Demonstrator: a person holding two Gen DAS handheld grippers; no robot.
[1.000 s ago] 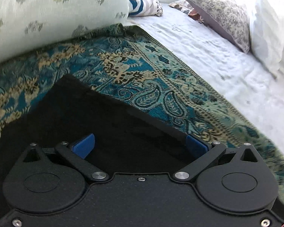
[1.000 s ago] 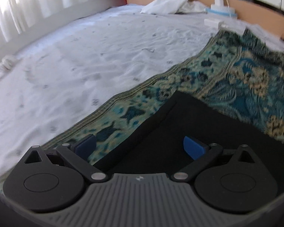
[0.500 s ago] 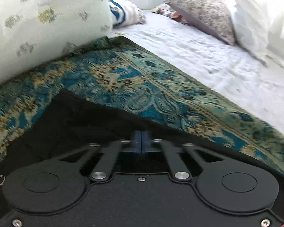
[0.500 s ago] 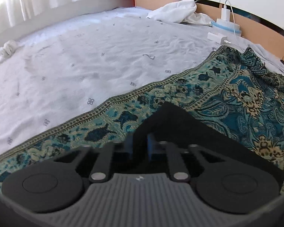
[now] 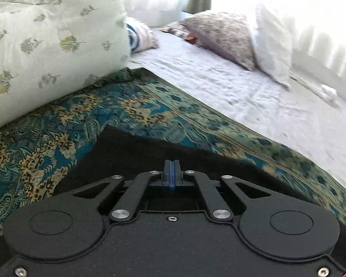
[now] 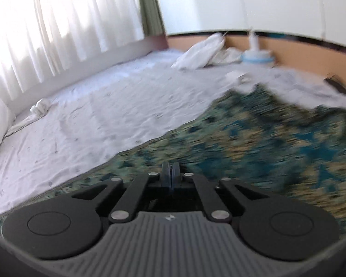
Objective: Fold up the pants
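Observation:
The black pants (image 5: 136,152) lie on a teal and gold patterned cloth (image 5: 85,115) on the bed. My left gripper (image 5: 171,168) is shut, its blue pads pressed together on the pants' edge, with black fabric spread ahead of it and to both sides. My right gripper (image 6: 170,170) is shut too, held above the patterned cloth (image 6: 276,147). The right wrist view is motion-blurred and shows almost no black fabric, so I cannot tell whether cloth is pinched between its pads.
A large pale floral pillow (image 5: 50,46) lies on the cloth's far left. Grey floral and white pillows (image 5: 226,34) lean at the bed's far side. A white sheet (image 6: 92,115) covers the bed. White clothes (image 6: 203,53) and a charger (image 6: 253,55) sit by the headboard.
Both grippers went from open to shut on the pants' edge, then rose. The right wrist view has swung up and away, and the black fabric has left it.

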